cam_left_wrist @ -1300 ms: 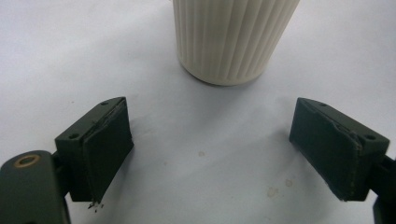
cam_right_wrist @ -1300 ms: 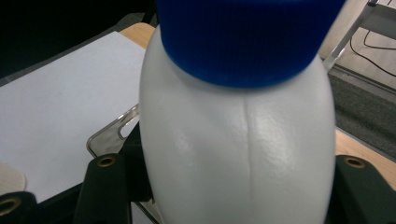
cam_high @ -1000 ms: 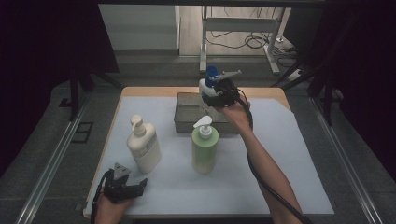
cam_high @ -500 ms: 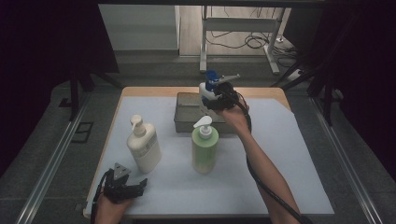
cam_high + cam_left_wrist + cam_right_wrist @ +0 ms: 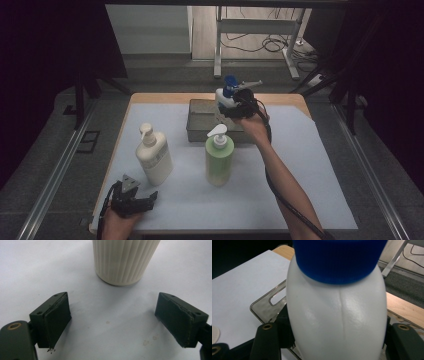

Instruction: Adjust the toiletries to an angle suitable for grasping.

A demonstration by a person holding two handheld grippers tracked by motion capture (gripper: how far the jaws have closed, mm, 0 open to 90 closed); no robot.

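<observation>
At the far edge of the bench point(image 5: 150, 98), over the grey metal tray point(image 5: 200, 120), the right gripper point(image 5: 239, 106) holds a white spray bottle point(image 5: 223, 98). Its jaws are closed on the bottle's body, one on each side, as the right gripper view shows. The bottle point(image 5: 337, 317) is smooth, glossy plastic with rounded shoulders and a moulded seam down its middle; a blue ribbed collar point(image 5: 339, 257) sits at its neck. In the high view a pale trigger nozzle juts from the blue top toward the right edge. The tray is rectangular with a slotted handle in its rim point(image 5: 275, 296) and a dull, dimpled sheen. A matt white sheet point(image 5: 310, 165) covers most of the wooden bench.

The right forearm reaches from the near right corner diagonally to the tray, the hand wrapped round the gripper and a black cable trailing along the arm.

Near the near left corner the left gripper point(image 5: 131, 201) rests low at the sheet, its jaws standing wide apart with nothing between them. Its pads point(image 5: 56, 320) are flat, dark and scuffed. Just ahead stands a cream pump bottle point(image 5: 154, 157) with a vertically ribbed base point(image 5: 123, 260). A green pump bottle point(image 5: 219, 159) with a white pump head stands toward the middle of the bench, just before the tray.
</observation>
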